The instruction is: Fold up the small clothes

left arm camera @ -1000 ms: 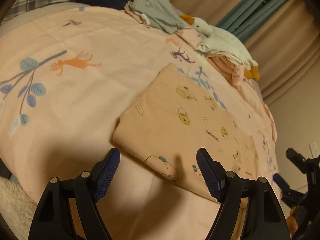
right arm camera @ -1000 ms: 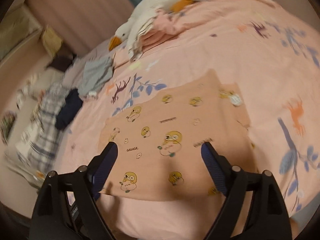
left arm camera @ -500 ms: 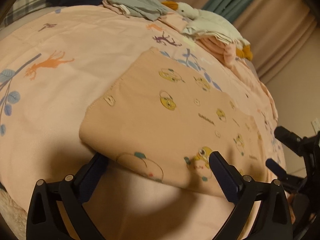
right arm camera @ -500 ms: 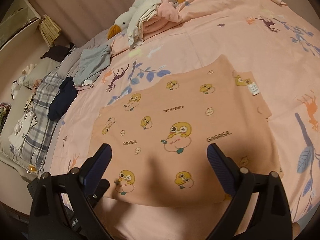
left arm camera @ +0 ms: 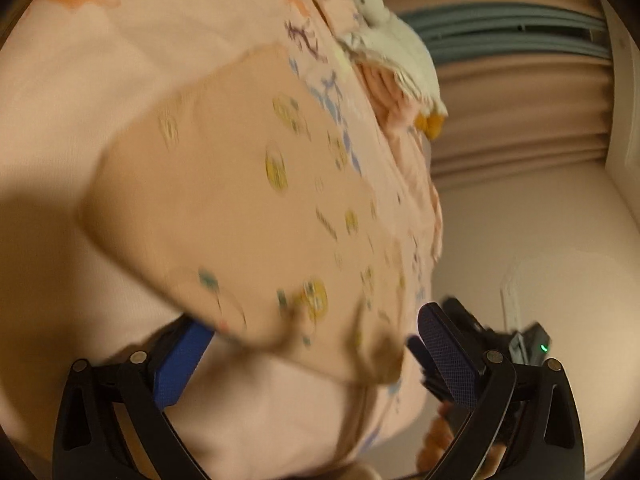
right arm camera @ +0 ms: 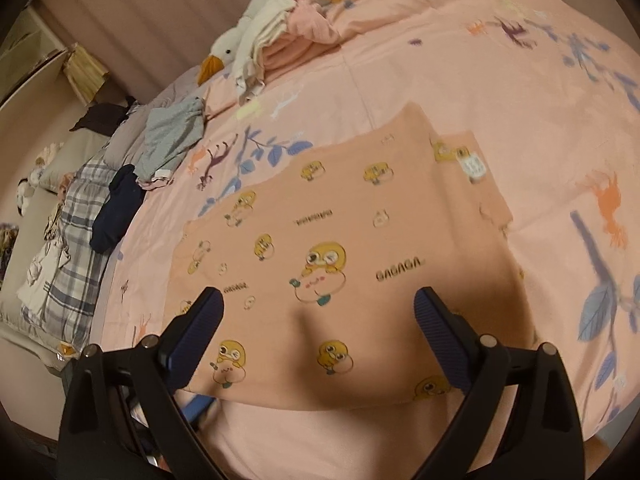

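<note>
The peach duck cloth (right arm camera: 340,264) lies flat on the bed (right arm camera: 460,80), in the middle of the frame. It looks soft, light and floppy. Both the left gripper (left arm camera: 316,344) and right gripper (right arm camera: 318,308) have fingers wide open, holding nothing. Best pinch the near corners.

left wrist view: sat low and close at the near edge of the peach duck-print folded cloth (left arm camera: 248,200), faced across the bed, tilted and blurred.
right wrist view: looked steeply down over the same cloth (right arm camera: 340,264), close, sharp.
shared: cloth, pink animal-print bedsheet (left arm camera: 120,60) (right arm camera: 480,80), white plush goose with orange beak (left arm camera: 394,40) (right arm camera: 256,44).
</note>
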Available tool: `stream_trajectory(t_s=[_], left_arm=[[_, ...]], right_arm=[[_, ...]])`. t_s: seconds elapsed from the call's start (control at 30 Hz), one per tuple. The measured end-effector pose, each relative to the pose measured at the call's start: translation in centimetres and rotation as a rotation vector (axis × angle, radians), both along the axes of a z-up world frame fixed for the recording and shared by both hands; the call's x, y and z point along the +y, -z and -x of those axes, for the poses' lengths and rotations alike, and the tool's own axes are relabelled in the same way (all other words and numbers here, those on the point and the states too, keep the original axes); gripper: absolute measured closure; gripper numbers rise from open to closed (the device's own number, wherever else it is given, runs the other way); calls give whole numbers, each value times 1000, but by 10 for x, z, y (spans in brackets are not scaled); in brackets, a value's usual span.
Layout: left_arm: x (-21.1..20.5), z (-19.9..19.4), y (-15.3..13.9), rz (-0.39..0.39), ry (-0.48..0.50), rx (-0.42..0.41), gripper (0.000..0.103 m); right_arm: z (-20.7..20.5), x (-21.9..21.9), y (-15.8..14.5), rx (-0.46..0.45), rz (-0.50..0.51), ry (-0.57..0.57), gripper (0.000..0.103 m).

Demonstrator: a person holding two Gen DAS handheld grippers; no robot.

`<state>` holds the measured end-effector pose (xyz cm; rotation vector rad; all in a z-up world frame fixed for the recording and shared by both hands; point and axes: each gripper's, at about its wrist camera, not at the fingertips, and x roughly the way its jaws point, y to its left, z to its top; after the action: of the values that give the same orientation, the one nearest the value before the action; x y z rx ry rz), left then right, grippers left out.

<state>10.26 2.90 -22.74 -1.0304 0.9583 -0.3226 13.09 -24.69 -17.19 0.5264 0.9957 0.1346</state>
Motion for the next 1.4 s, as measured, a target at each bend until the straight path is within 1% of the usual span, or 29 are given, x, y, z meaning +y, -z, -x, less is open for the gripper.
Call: stream_trajectory(t_s=[0.07,0.13,0.17,0.2,0.23,0.27,0.3,0.33,0.37,0.4,0.43,0.47,0.53,0.67,0.8,0.83,0.9,0.93,0.97,1.0,1.03,1.07,1.17,1.23,1.27,1.3,1.33,1.37,1.4], left_arm=[[-3,-4,-5,-79,-8,-18,3],[-6,-5,-9,-157,-40,-49,3],[-6,-5,-10,-180,-63,-58,3],[-6,-5,-9,-200,-91,-64,6],[-5,-5,-7,-226,-131,-67,16],[-5,-6,-6,-267,-164,-64,22],[-7,-9,-5,-317,-177,-54,34],[-12,-13,-5,-402,-177,-47,45],[-17,-15,-5,-471,-176,-45,50],[-22,-16,-6,-529,-177,-44,53],[-29,-18,-7,-583,-179,-52,55],[-33,-17,-7,-609,-184,-59,56],[-37,-14,-6,-641,-199,-78,59],[-35,-14,-5,-621,-217,-109,66],[-42,-23,-6,-654,-200,-118,67],[-42,-23,-5,-654,-202,-115,67],[-42,-22,-5,-643,-201,-113,67],[-41,-21,-5,-636,-196,-115,67],[-42,-22,-5,-634,-192,-117,67],[-42,-21,-4,-635,-188,-120,67],[-42,-21,-4,-639,-188,-123,67],[-43,-21,-5,-642,-190,-124,67],[-44,-24,-5,-650,-183,-125,67],[-47,-29,-8,-657,-167,-135,68],[-49,-31,-11,-667,-153,-155,71],[-52,-32,-15,-683,-147,-173,75],[-56,-32,-19,-705,-137,-203,76],[-61,-32,-24,-720,-121,-239,76],[-64,-31,-27,-715,-107,-265,76]], right_arm=[[-8,5,-8,-35,25,-33,6],[-23,13,-14,-80,4,-106,7],[-29,17,-13,-93,-17,-148,9],[-35,22,-11,-103,-41,-196,16],[-39,29,-7,-114,-70,-258,33],[-42,35,1,-119,-97,-323,43],[-42,39,9,-116,-115,-351,66],[-42,42,24,-94,-132,-355,79],[-43,44,35,-58,-119,-346,81],[-45,45,45,-14,-81,-334,86],[-48,46,56,30,-18,-306,103],[-49,45,65,50,9,-277,103],[-52,38,71,55,-64,-267,103],[-50,30,78,76,-142,-265,103],[-46,22,81,90,-232,-247,103],[-45,22,76,84,-242,-251,94],[-37,25,60,33,-220,-297,94],[-37,32,48,-4,-166,-314,94],[-39,36,43,-18,-125,-315,94],[-43,41,41,-12,-74,-309,94],[-50,41,45,12,-50,-299,94],[-59,42,54,57,-56,-289,94],[-73,36,80,142,-136,-282,103],[-76,28,83,169,-201,-262,103],[-78,24,82,180,-239,-260,101],[-77,21,81,182,-272,-261,96],[-75,16,82,188,-323,-261,96],[-74,14,84,194,-345,-259,96],[-72,14,85,199,-358,-259,98]])
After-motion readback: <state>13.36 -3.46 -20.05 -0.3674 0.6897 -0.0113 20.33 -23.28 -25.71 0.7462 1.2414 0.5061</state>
